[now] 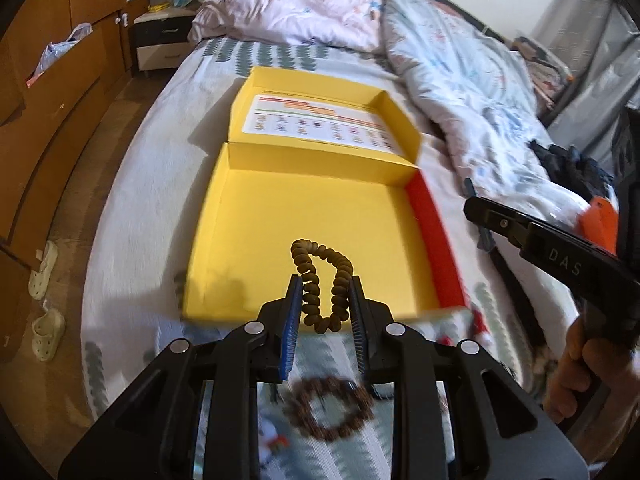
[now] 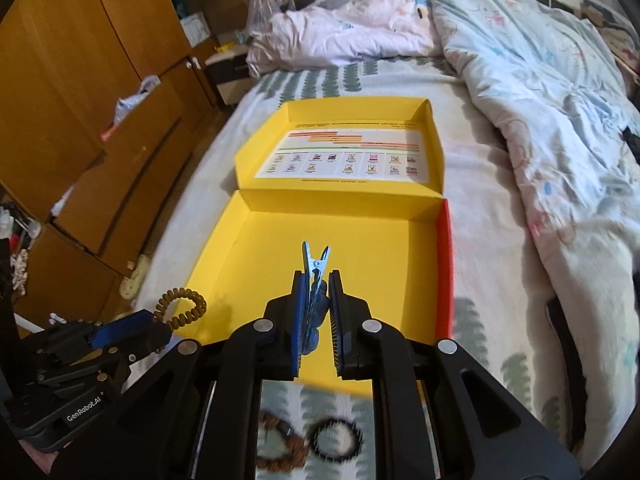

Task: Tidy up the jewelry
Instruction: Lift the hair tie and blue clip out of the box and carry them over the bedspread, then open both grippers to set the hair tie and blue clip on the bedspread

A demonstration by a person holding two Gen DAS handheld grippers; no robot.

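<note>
An open yellow box (image 1: 280, 216) with a red side wall lies on the bed; it also shows in the right wrist view (image 2: 340, 248). My left gripper (image 1: 325, 284) is shut on a brown spiral hair tie (image 1: 320, 280) and holds it over the box's near edge; the tie also shows in the right wrist view (image 2: 182, 308). My right gripper (image 2: 318, 280) is shut on a blue alligator hair clip (image 2: 316, 268) over the box's near part. A brown bead bracelet (image 1: 330, 408) lies on the sheet below the left gripper. A black hair ring (image 2: 338, 440) and a brown bracelet (image 2: 280, 444) lie below the right gripper.
The box's lid (image 2: 344, 152) lies open behind it, with a printed sheet inside. Crumpled duvets (image 1: 460, 80) cover the bed's far and right side. Wooden wardrobes (image 2: 80, 100) stand at left, slippers (image 1: 44, 320) on the floor.
</note>
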